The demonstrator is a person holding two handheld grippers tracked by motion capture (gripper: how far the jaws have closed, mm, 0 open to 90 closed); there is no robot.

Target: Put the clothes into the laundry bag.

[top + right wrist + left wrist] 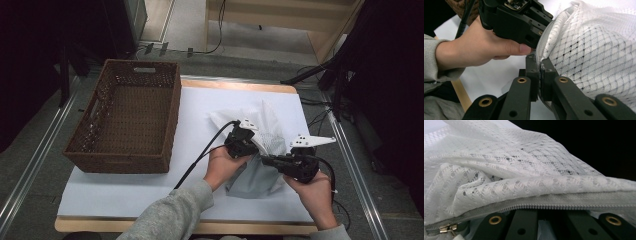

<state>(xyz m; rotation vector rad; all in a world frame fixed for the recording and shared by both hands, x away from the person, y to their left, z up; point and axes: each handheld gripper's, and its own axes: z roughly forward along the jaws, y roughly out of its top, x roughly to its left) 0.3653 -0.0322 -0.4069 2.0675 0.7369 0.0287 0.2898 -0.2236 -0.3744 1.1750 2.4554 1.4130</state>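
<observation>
Clearly, a white mesh bag is held up off the bench at lower centre-right of the high view, between two hand-held grippers. The left hand-held gripper is closed on the bag's zipped edge; in its own view the grey zipper runs just above the jaws, with the metal pull at lower left. The right hand-held gripper is clamped on the same seam, its jaws pressed together with fabric pinched between them. Judged from this, the edge is gripped at two points so that the zipper is kept taut and the bag controlled. A brown wicker basket stands at upper left, well apart from the bag. Cables trail across the white sheet, but nothing is seen blocking the way to the basket.
</observation>
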